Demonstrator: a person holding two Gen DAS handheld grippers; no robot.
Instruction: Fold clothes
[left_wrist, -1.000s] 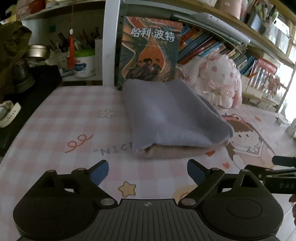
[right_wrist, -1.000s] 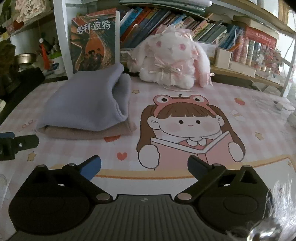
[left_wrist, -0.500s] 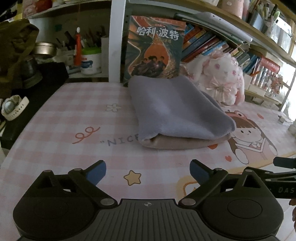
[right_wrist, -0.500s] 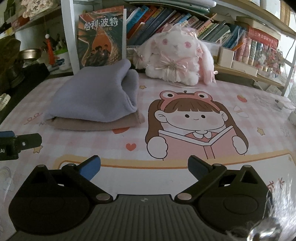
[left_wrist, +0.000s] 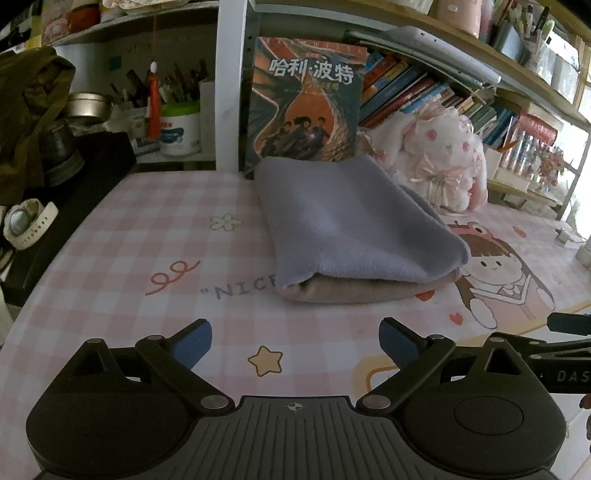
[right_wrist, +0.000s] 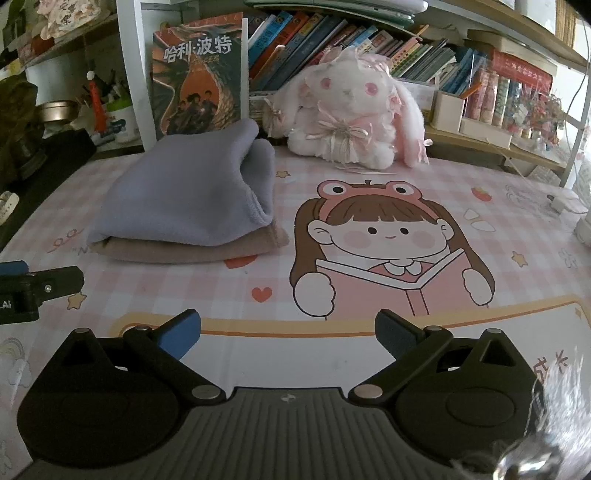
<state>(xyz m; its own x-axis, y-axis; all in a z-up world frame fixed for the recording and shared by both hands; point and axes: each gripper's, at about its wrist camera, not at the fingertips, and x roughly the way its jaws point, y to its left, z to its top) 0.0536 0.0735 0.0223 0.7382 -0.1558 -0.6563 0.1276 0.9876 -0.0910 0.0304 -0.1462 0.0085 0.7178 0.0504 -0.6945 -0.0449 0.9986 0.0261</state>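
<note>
Left wrist view: left tool (left_wrist: 295, 341) spread wide, gripping nothing, low over the pink checked desk (left_wrist: 147, 236). Folded lavender cloth (left_wrist: 354, 225) lies on a folded tan cloth (left_wrist: 362, 291), stacked mid-desk ahead of the tool, in front of an upright book (left_wrist: 306, 99). Plush rabbit (left_wrist: 439, 158) just right of the stack.

Right wrist view: right tool (right_wrist: 288, 330) also spread, empty. Stack sits ahead-left, lavender cloth (right_wrist: 184, 199) atop tan cloth (right_wrist: 177, 251); cartoon girl print (right_wrist: 388, 251) straight ahead.
</note>
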